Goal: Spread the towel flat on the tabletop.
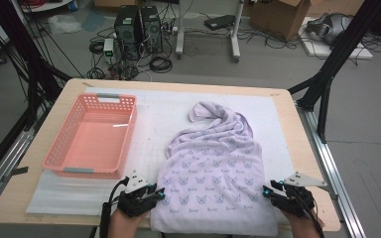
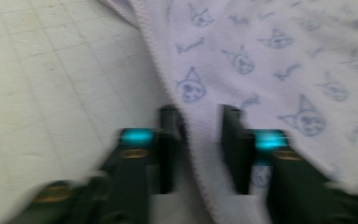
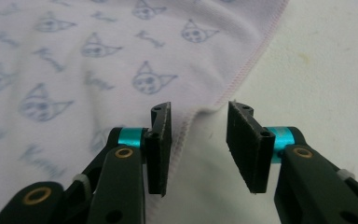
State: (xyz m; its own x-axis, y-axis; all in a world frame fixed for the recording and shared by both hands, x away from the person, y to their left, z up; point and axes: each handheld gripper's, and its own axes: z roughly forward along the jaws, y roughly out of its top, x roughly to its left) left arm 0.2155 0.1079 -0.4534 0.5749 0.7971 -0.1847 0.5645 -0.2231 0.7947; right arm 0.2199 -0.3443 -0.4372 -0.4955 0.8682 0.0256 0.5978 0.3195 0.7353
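Note:
A lilac towel (image 1: 213, 163) printed with small blue cat faces lies spread on the white mat, its far end bunched into a twist. My left gripper (image 1: 159, 195) sits at the towel's near left edge. In the left gripper view (image 2: 200, 140) the picture is blurred; the jaws stand apart with the towel's hemmed edge (image 2: 186, 121) running between them. My right gripper (image 1: 267, 192) is at the towel's near right edge. In the right gripper view (image 3: 199, 140) the jaws stand apart, and the stitched hem (image 3: 242, 74) passes by the left pad without being pinched.
An empty pink plastic basket (image 1: 59, 148) stands on the left part of the mat. The wooden table's (image 1: 305, 148) front edge is just under my hands. Black frame posts, computers and cables are on the floor beyond the table.

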